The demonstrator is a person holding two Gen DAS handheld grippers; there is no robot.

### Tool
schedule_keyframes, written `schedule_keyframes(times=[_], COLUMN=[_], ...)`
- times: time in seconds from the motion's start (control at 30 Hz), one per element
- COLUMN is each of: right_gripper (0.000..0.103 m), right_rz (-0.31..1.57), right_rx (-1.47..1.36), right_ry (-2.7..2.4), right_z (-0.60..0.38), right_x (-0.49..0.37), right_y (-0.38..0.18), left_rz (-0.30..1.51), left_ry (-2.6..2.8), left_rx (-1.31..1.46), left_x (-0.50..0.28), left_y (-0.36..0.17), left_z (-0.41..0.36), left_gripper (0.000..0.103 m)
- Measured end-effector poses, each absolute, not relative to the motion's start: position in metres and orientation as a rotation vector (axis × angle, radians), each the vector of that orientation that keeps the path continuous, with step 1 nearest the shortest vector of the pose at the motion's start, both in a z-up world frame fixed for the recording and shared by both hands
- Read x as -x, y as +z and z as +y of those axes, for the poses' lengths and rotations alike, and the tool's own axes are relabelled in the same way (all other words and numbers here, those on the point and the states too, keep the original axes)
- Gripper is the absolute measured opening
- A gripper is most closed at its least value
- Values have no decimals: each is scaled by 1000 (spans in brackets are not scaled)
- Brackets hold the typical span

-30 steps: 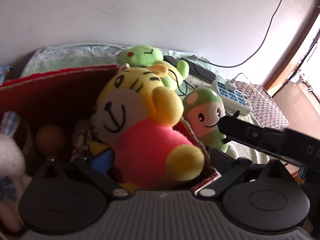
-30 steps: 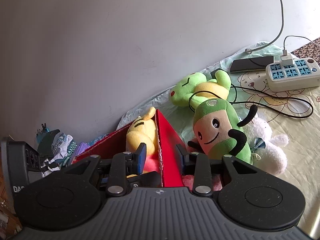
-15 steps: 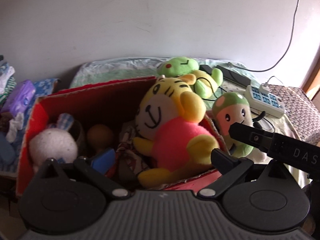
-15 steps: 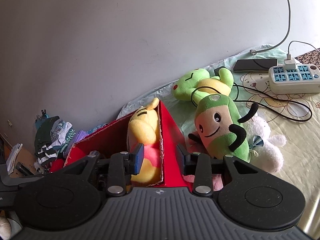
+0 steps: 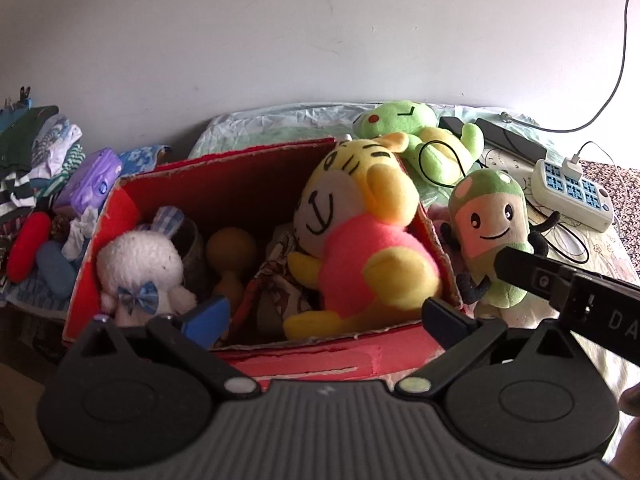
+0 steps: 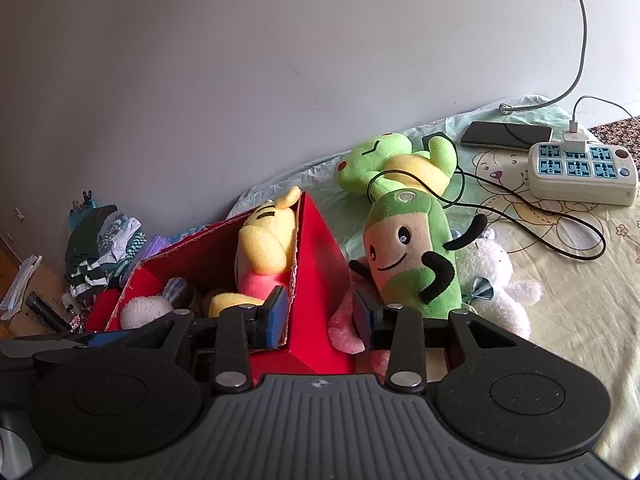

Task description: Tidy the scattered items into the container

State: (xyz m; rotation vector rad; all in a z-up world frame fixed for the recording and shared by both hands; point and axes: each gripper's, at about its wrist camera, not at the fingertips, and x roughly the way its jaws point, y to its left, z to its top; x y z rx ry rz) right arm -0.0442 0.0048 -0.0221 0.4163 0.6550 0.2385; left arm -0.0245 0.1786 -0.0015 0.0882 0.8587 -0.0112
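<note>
**Box wall between the right jaws, tiger toy already inside**

The right hand-held gripper [image 6: 320, 314] has just been opening; its jaws straddle the red box's [image 6: 316, 248] side wall without pressing it. The left hand-held gripper [image 5: 326, 320] stands wide and empty at the box's front. The tiger toy [image 5: 360, 240] slumps inside, its feet hidden. A mushroom toy [image 6: 412, 256] leans just outside on the bed [image 6: 560, 280], covering most of a pink toy.

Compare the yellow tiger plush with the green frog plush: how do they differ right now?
The yellow tiger plush sits in the red box, leaning on its right wall; the green frog plush lies on the bedsheet behind the box. A black cable loops over the frog, none over the tiger. Both are soft toys; neither is gripped.
</note>
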Motion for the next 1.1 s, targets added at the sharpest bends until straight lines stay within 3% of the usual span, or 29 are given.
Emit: schedule_keyframes(times=[0.17,1.1], right_gripper=[52,50], right_rz=[656,753], right_rx=[-421,-350], right_ry=[248,200], right_z=[-10,-100], right_x=[45,34], right_y=[-22,-45], left_rz=[864,900], left_ry=[22,69], left_rx=[-86,-89], left_x=[25,34], left_y=[0,-10], left_z=[166,71], left_gripper=[102,102])
